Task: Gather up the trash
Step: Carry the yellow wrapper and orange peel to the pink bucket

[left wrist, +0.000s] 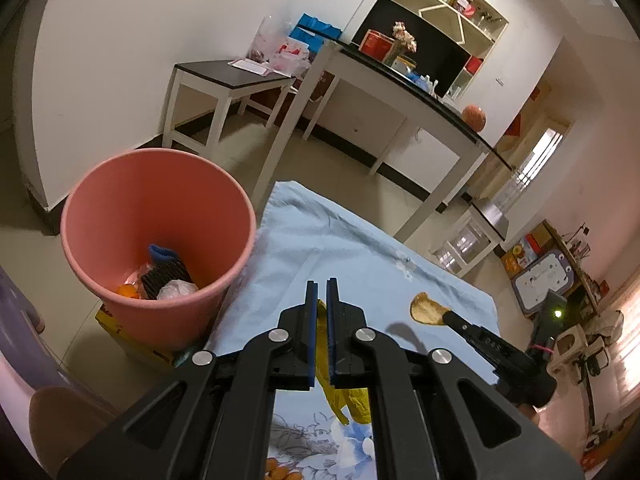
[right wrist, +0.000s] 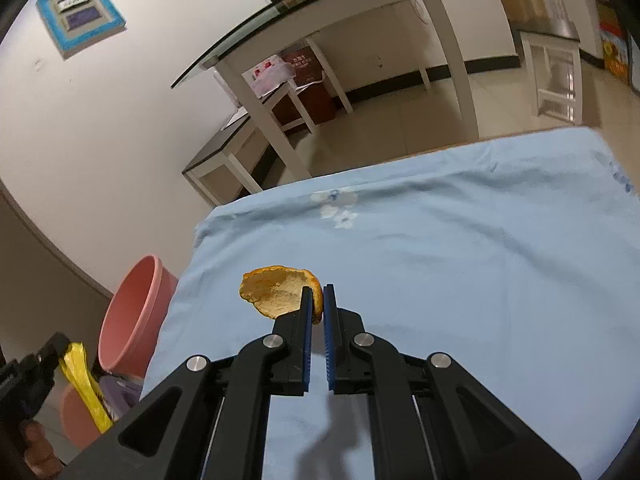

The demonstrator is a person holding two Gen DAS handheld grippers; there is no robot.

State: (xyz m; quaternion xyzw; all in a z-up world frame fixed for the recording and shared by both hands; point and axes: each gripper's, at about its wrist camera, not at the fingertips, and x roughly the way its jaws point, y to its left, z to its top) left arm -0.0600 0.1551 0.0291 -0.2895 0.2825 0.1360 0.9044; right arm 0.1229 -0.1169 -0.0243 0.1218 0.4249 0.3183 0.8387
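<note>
My left gripper (left wrist: 321, 286) is shut on a yellow plastic wrapper (left wrist: 344, 396), which hangs down between its blue pads above the blue cloth (left wrist: 312, 248). From the right wrist view the same wrapper (right wrist: 82, 380) dangles at the lower left. My right gripper (right wrist: 317, 290) is shut on an orange peel (right wrist: 272, 286), held a little above the cloth (right wrist: 460, 248). In the left wrist view the peel (left wrist: 427, 309) sits at the tip of the right gripper (left wrist: 450, 316). A pink bin (left wrist: 156, 236) stands left of the table with several scraps inside; its rim (right wrist: 132, 308) also shows in the right wrist view.
A yellow box (left wrist: 132, 340) lies under the bin. White tables with dark tops (left wrist: 420, 100) and a low side table (left wrist: 232, 76) stand beyond on the tiled floor. Shelves (left wrist: 452, 4) line the far wall. A pink stool (right wrist: 76, 420) sits near the bin.
</note>
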